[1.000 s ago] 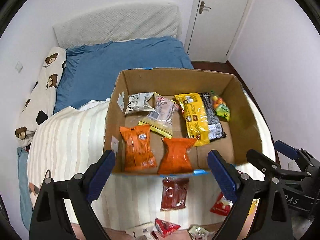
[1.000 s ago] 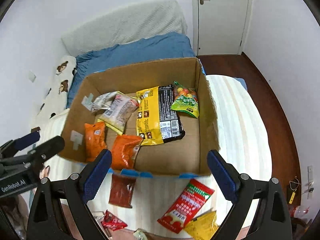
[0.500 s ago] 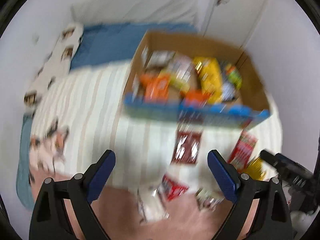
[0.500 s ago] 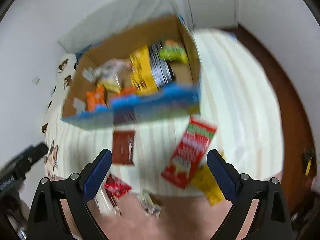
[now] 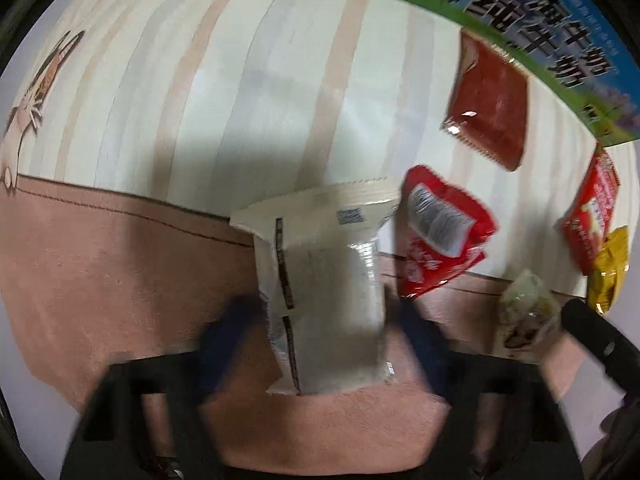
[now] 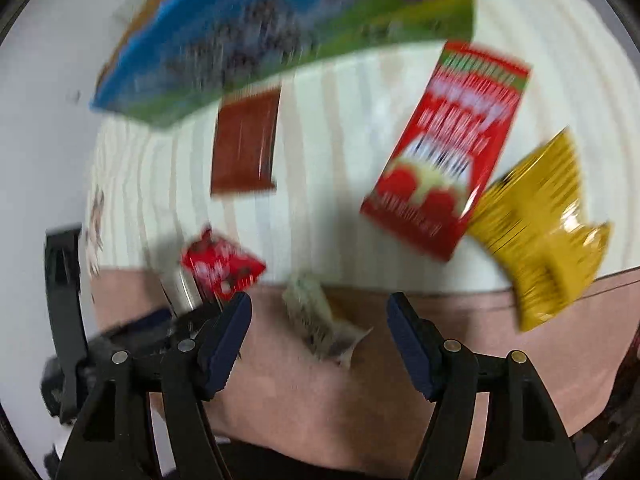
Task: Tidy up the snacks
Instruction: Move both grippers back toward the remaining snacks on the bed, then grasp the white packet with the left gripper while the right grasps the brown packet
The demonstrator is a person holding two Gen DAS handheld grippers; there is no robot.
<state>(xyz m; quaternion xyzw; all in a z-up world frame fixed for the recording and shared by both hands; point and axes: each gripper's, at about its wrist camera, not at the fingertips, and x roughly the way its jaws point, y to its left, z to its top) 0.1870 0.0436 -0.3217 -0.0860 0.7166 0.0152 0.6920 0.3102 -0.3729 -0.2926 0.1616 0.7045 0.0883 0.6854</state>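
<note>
My left gripper [image 5: 324, 344] is low over the bed, its blurred fingers on either side of a white snack packet [image 5: 324, 292] that lies between them; whether they touch it I cannot tell. My right gripper [image 6: 320, 332] is open around a small pale wrapped snack [image 6: 320, 320] on the pink blanket. A small red packet [image 5: 440, 232] [image 6: 220, 268], a dark red-brown packet [image 5: 488, 108] [image 6: 246, 148], a long red packet [image 6: 444, 148] and a yellow bag [image 6: 540, 232] lie on the striped sheet. The snack box's printed blue-green side [image 6: 280, 32] stands behind them.
The pink blanket [image 5: 100, 280] covers the near part of the bed, the striped sheet [image 5: 240, 80] the far part. The right gripper's body [image 5: 600, 344] shows at the lower right of the left wrist view. The left gripper's body [image 6: 64, 320] shows at the left of the right wrist view.
Both grippers have dropped from above the open box down to the loose snacks in front of it. The left gripper's fingers have narrowed around the white packet; the right gripper's have narrowed around the pale snack.
</note>
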